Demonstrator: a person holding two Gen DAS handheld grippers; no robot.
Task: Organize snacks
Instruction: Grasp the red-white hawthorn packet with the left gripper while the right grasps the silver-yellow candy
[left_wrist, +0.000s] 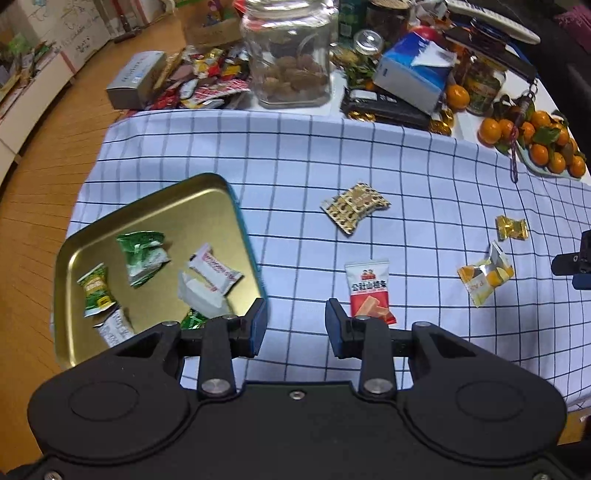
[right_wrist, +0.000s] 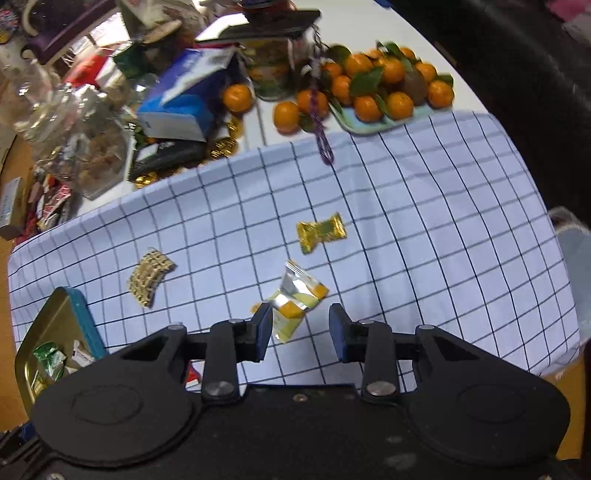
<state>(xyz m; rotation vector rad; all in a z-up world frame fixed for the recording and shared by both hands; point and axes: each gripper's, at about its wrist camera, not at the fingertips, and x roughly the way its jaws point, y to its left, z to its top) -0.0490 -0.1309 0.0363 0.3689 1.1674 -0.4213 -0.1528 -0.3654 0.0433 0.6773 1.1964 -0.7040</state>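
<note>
A gold tin tray (left_wrist: 207, 206) with a teal rim lies at the left of the checked cloth and holds several wrapped snacks, green (left_wrist: 142, 256) and white (left_wrist: 214, 273). My left gripper (left_wrist: 295, 326) is open and empty, between the tray and a red-and-white packet (left_wrist: 369, 291). A brown patterned packet (left_wrist: 354, 206), a gold candy (left_wrist: 511, 228) and a yellow-and-silver packet (left_wrist: 485, 275) lie loose on the cloth. My right gripper (right_wrist: 301, 332) is open above the yellow-and-silver packet (right_wrist: 295, 299), whose lower end sits by the left finger. The gold candy (right_wrist: 321, 232) lies beyond it.
The back of the table is crowded: a glass jar (left_wrist: 291, 55), a blue tissue box (left_wrist: 413, 70), a pile of wrapped sweets (left_wrist: 207, 81), a silver box (left_wrist: 135, 79), and a tray of mandarins (right_wrist: 384, 88). A purple cord (right_wrist: 321, 125) hangs onto the cloth.
</note>
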